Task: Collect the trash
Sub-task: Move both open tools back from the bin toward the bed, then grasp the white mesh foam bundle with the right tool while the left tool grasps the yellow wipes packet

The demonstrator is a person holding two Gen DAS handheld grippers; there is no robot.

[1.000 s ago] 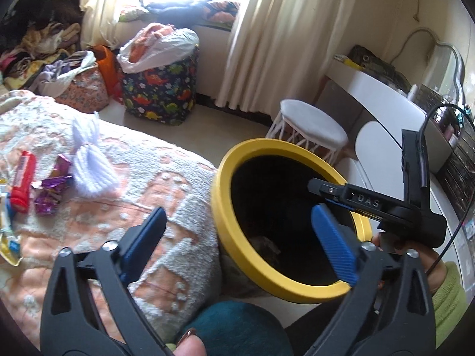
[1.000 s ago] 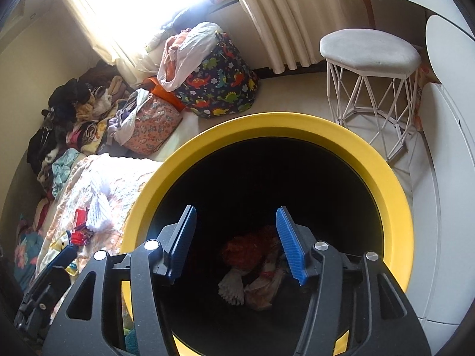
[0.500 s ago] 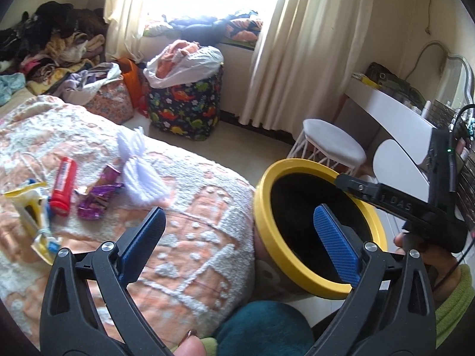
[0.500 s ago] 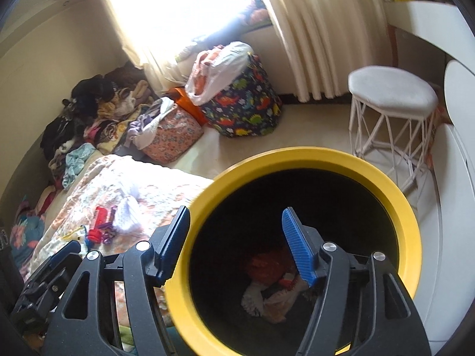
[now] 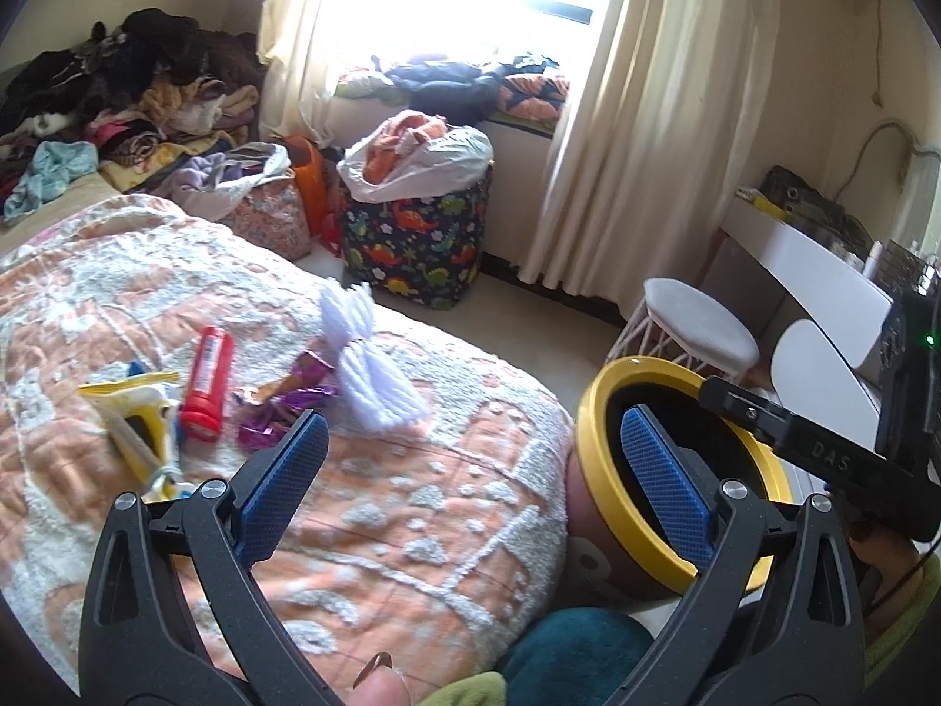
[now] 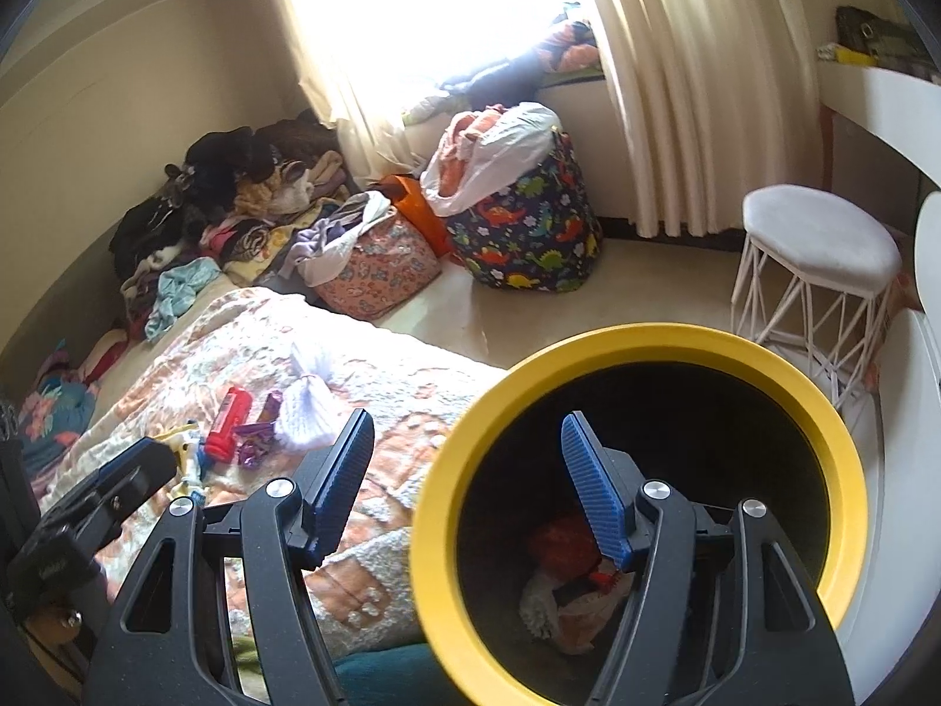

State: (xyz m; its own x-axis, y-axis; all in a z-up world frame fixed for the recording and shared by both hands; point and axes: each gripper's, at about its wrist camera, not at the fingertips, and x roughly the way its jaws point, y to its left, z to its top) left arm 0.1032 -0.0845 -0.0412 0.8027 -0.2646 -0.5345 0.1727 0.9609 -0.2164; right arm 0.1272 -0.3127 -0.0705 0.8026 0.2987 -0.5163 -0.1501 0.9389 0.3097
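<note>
A yellow-rimmed black bin [image 6: 835, 429] stands beside the bed; crumpled trash [image 6: 567, 588] lies at its bottom. It also shows in the left wrist view [image 5: 594, 412]. On the bedspread lie a red tube [image 5: 206, 376], purple wrappers [image 5: 282, 406], a white yarn tuft [image 5: 370, 376] and a yellow packet [image 5: 135, 418]; the same pile shows in the right wrist view [image 6: 235, 423]. My left gripper [image 5: 476, 465] is open and empty above the bedspread. My right gripper [image 6: 464, 482] is open and empty above the bin's left rim.
A dinosaur-print hamper [image 5: 423, 247] and a floral bag [image 5: 270, 217] stand on the floor by the curtain. A white stool [image 6: 817, 253] and a white desk [image 5: 811, 270] are right of the bin. Clothes are piled at the far left [image 5: 117, 94].
Both grippers have swung left, away from the bin and toward the bed. The trash pile on the bedspread has come nearer the middle of both views. Both stay open.
</note>
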